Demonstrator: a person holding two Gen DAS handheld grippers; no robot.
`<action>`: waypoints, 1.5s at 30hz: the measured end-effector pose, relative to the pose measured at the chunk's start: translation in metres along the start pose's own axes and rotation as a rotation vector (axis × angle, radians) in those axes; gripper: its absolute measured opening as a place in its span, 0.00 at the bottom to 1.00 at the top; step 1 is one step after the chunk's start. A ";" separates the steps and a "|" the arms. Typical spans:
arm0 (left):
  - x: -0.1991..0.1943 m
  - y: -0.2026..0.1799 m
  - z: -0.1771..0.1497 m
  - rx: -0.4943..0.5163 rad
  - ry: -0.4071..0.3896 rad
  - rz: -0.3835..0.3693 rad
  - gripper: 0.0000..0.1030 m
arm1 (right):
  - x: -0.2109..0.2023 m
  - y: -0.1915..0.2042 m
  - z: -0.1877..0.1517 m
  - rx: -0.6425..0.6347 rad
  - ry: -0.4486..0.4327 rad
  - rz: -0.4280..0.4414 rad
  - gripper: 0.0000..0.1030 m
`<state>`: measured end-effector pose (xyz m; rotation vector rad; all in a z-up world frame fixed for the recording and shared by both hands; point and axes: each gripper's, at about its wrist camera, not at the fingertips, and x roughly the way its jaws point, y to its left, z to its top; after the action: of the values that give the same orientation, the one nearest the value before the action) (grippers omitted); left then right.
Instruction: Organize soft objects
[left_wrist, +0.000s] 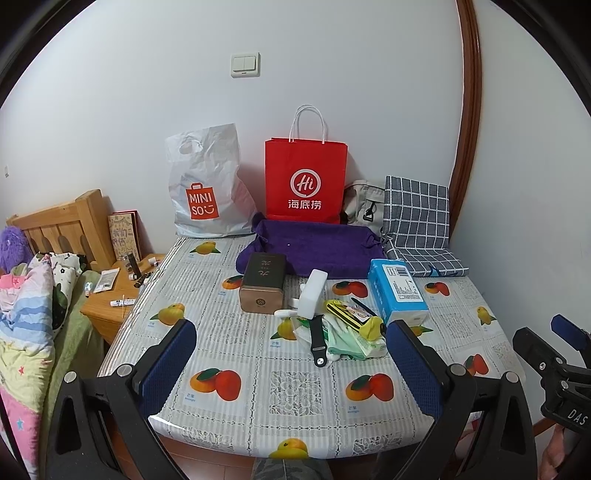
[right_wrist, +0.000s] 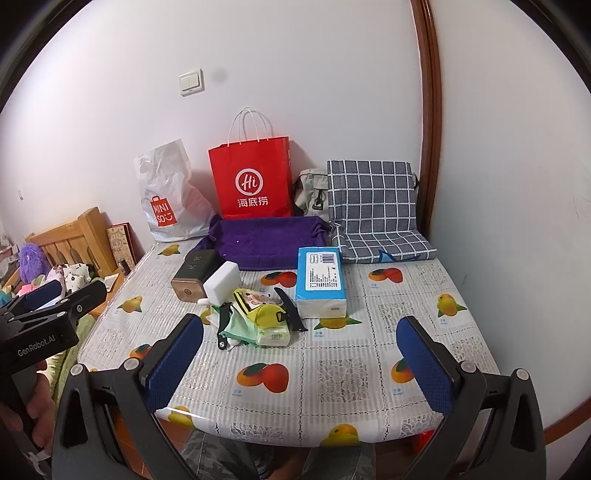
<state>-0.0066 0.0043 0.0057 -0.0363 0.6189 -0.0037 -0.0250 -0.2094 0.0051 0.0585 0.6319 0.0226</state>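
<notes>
A purple cloth tray (left_wrist: 314, 247) (right_wrist: 264, 240) lies at the back of the table. In front of it sits a pile: a yellow pouch (left_wrist: 354, 315) (right_wrist: 258, 306), green tissue packs (left_wrist: 351, 345) (right_wrist: 258, 332), a black watch strap (left_wrist: 317, 339) (right_wrist: 222, 321), a white block (left_wrist: 312, 293) (right_wrist: 221, 282), a blue tissue pack (left_wrist: 397, 291) (right_wrist: 320, 282) and a brown tin box (left_wrist: 263, 282) (right_wrist: 194, 275). My left gripper (left_wrist: 291, 328) and right gripper (right_wrist: 301, 325) are both open and empty, held over the table's near edge, short of the pile.
A red paper bag (left_wrist: 306, 181) (right_wrist: 253, 181), a white Miniso bag (left_wrist: 205, 184) (right_wrist: 168, 199), a grey bag (left_wrist: 364, 203) and a checked cushion (left_wrist: 417, 221) (right_wrist: 373, 206) stand against the wall. A bed (left_wrist: 26, 295) and wooden nightstand (left_wrist: 118, 291) lie left. The table (left_wrist: 295, 387) has a fruit-print cover.
</notes>
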 end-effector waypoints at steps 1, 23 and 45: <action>0.000 0.000 0.000 0.000 0.000 -0.001 1.00 | 0.000 0.000 0.000 0.001 0.000 -0.001 1.00; -0.001 -0.002 -0.001 0.005 -0.011 -0.029 1.00 | -0.006 0.000 -0.003 0.003 -0.016 0.014 1.00; 0.113 0.000 -0.028 -0.001 0.169 -0.071 1.00 | 0.097 -0.013 -0.035 0.033 0.099 0.072 1.00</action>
<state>0.0695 0.0016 -0.0825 -0.0592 0.7859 -0.0760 0.0326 -0.2169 -0.0805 0.1126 0.7295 0.0854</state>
